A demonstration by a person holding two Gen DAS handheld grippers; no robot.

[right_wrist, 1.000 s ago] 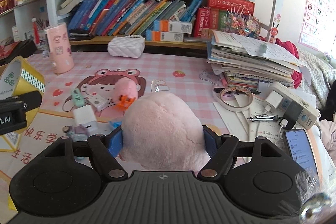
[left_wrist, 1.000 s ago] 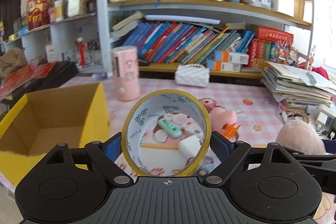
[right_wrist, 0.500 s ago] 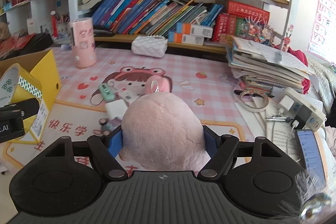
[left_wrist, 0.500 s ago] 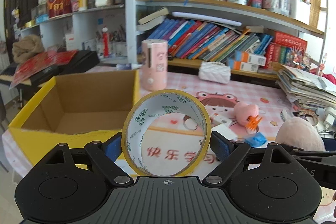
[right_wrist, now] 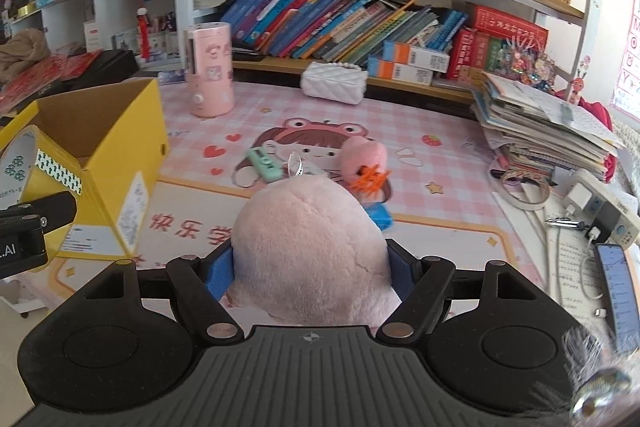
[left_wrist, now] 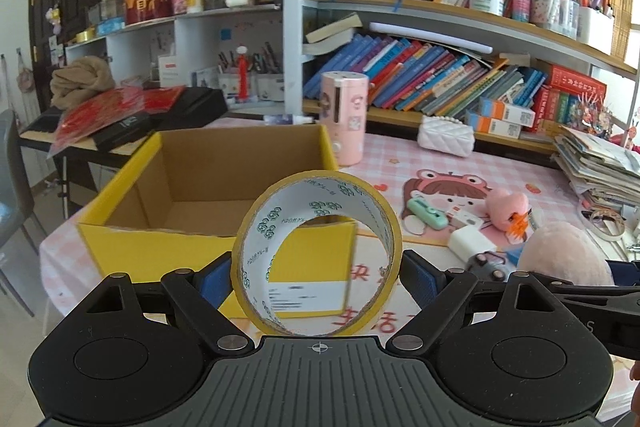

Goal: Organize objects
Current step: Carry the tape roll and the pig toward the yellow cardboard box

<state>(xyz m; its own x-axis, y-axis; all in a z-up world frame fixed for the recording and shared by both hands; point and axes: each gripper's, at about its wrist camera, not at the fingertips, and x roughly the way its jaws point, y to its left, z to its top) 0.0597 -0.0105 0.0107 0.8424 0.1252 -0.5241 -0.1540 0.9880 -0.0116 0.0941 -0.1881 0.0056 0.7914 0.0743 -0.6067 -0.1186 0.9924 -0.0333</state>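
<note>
Left gripper [left_wrist: 316, 277] first: its blue pads are clamped on the outer rim of a roll of yellow tape [left_wrist: 317, 255], held upright with the hole facing forward, so the grip squeezes across the ring's width and it cannot roll out. Just ahead of those fingers and slightly to their left sits the yellow cardboard box [left_wrist: 132, 247], top open and nothing visible inside, the likely drop spot, which would explain why the roll is carried high enough to clear the near wall.

Over to the right gripper [right_wrist: 311, 269]: jaws pinching the sides of a pink plush toy [right_wrist: 308, 239], soft fur bulging above the pads, a squashy thing that needs a firm squeeze. The box lies off to its left, with the tape roll between.

Beyond both pairs of fingers, out on the pink mat [right_wrist: 440, 147], small items wait: a mint-green gadget [right_wrist: 264, 163], a small pink toy [right_wrist: 362, 157], well apart from either grip.
</note>
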